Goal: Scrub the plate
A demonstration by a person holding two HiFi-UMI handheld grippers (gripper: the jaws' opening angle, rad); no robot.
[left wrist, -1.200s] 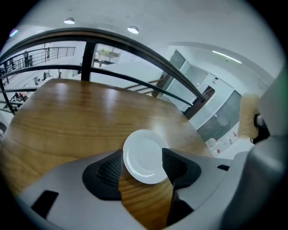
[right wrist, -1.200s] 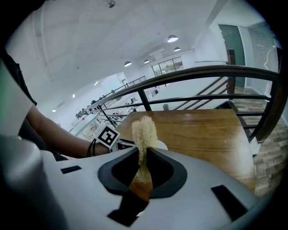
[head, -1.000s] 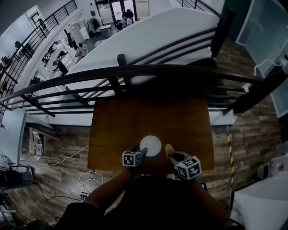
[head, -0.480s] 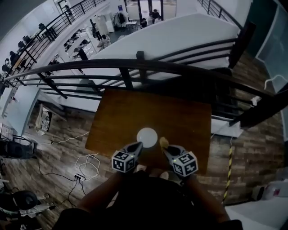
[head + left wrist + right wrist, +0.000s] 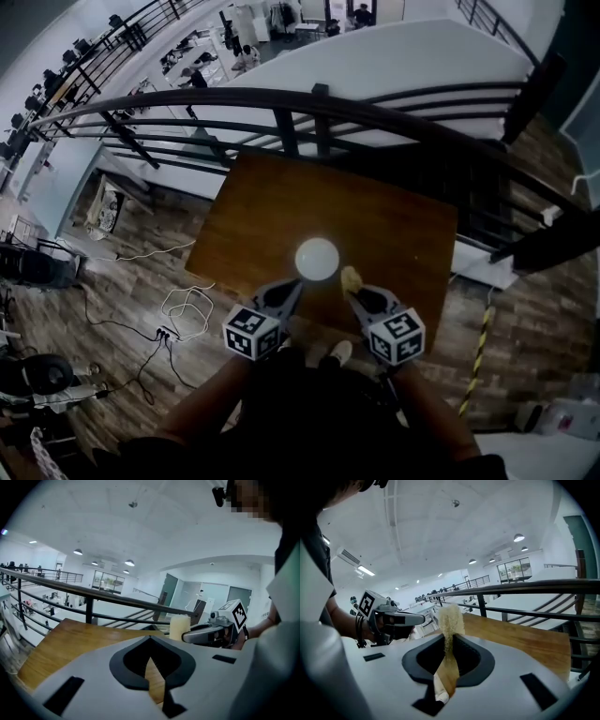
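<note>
A small round white plate (image 5: 317,259) lies on the wooden table (image 5: 394,230), close to its near edge. My left gripper (image 5: 289,289) is just short of the plate's near-left rim, its jaws shut with nothing seen between them. In the left gripper view (image 5: 150,641) only wood shows through the thin slit, and the plate is hidden. My right gripper (image 5: 354,292) is shut on a yellow sponge (image 5: 352,278), which stands up from the jaws (image 5: 450,617) just right of the plate. The sponge (image 5: 179,627) also shows in the left gripper view.
A dark metal railing (image 5: 319,101) runs along the table's far side, with a drop to a lower floor beyond it. Cables (image 5: 187,309) lie on the plank floor left of the table. The person's shoe (image 5: 339,352) is under the near edge.
The head view has swung, so the table sits higher and more tilted. Both grippers have drawn back from the plate toward the person, the left one more. The sponge stays held.
</note>
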